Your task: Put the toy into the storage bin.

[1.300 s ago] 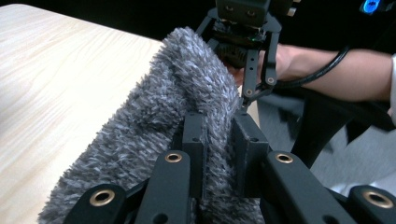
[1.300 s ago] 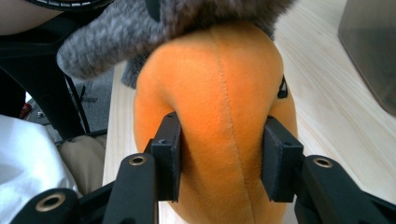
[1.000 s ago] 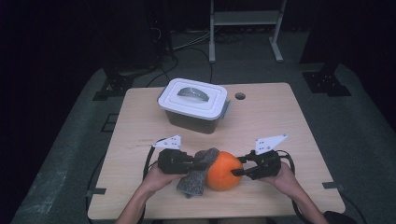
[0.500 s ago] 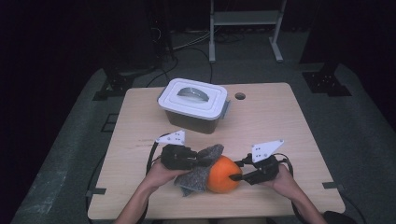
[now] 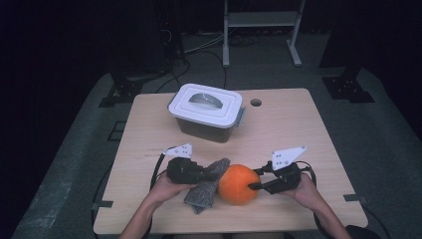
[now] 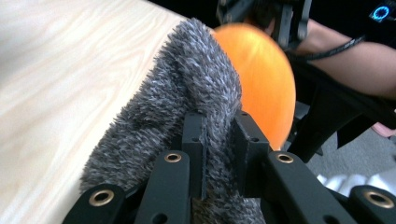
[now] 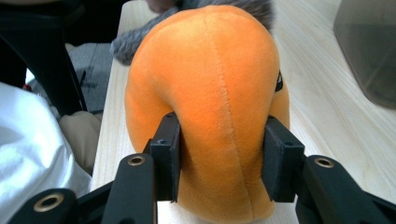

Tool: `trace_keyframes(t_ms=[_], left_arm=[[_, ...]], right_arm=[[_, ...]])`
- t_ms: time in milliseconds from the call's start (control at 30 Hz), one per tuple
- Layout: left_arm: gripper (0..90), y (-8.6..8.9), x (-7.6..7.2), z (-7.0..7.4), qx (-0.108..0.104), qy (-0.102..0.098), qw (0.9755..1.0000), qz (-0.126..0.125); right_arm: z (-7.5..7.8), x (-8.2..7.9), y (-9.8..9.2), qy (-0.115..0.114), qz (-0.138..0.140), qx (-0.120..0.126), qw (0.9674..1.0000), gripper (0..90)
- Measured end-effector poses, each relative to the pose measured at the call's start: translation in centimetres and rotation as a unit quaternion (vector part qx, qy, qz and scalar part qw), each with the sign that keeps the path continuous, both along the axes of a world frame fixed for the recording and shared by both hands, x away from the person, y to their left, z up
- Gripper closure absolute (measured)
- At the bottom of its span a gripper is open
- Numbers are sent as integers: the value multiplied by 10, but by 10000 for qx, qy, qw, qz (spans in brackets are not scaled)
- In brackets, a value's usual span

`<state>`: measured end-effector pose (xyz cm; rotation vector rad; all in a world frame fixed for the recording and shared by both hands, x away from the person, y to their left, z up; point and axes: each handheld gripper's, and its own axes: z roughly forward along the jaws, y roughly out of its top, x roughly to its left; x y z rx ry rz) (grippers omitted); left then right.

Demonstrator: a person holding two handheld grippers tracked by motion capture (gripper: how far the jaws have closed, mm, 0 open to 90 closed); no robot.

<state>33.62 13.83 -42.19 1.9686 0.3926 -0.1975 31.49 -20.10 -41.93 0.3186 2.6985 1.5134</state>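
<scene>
The left gripper (image 5: pixel 211 173) stays clamped on the grey cloth (image 5: pixel 205 188), which has shifted slightly against the orange plush toy (image 5: pixel 239 183); the right gripper (image 5: pixel 255 185) still squeezes the toy at the table's (image 5: pixel 298 129) near edge; the lidded box (image 5: pixel 206 110) is unmoved.

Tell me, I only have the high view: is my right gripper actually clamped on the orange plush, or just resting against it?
Observer: Clamped. In the right gripper view the right gripper has a pad on each side of the orange plush, and the fabric dents in where the pads press.
Operator: And the left one on the grey cloth?
Observer: The left gripper is shut on the grey fuzzy cloth; a fold of it is pinched between the pads.
Operator: Does the cloth reach the plush?
Observer: Yes, in the left gripper view the cloth's upper edge lies against the plush's side.
</scene>
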Motion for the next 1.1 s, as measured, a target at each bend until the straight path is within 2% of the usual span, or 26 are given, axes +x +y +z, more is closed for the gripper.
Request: trace_keyframes(t_ms=[133, 267, 333, 400, 467, 533, 567, 667, 833, 1000, 1033, 1100], left_arm=[[770, -1, -5, 5, -96, -85, 9998, -138], [769, -17, -12, 25, -276, -316, 9982, -436], [766, -29, -16, 34, -236, -479, 9970, -567], [766, -37, -17, 38, -44, -611, 9964, -589], [768, -37, -14, 37, -14, -551, 9969, -565], [768, -33, -12, 34, -78, -457, 9978, -480], [768, -30, -11, 32, -140, -418, 9980, -451], [768, -28, -10, 31, -146, -416, 9981, -427], [769, -37, -13, 41, 30, -651, 9970, -410], [769, -50, -19, 55, 140, -889, 9943, -570], [769, -51, -18, 55, 206, -940, 9938, -560], [769, -47, -16, 53, 158, -887, 9947, -497]], right_arm=[[0, 3, 0, 67, -73, 59, 9999, 541], [-1, 3, 3, 108, -132, 114, 9998, 540], [-1, 3, 6, 140, -199, 148, 9996, 528], [0, 2, 8, 159, -276, 116, 9994, 490], [1, 2, 7, 197, -338, 84, 9992, 388], [1, 3, 3, 304, -325, 137, 9989, 310], [1, 3, 2, 325, -313, 130, 9989, 306], [1, -1, 4, 173, -384, -36, 9991, 335], [7, -10, 16, -202, -520, -233, 9982, 460], [12, -24, 38, -706, -303, -463, 9960, 541], [12, -24, 39, -735, -292, -489, 9957, 547], [12, -22, 35, -662, -288, -453, 9964, 561]])
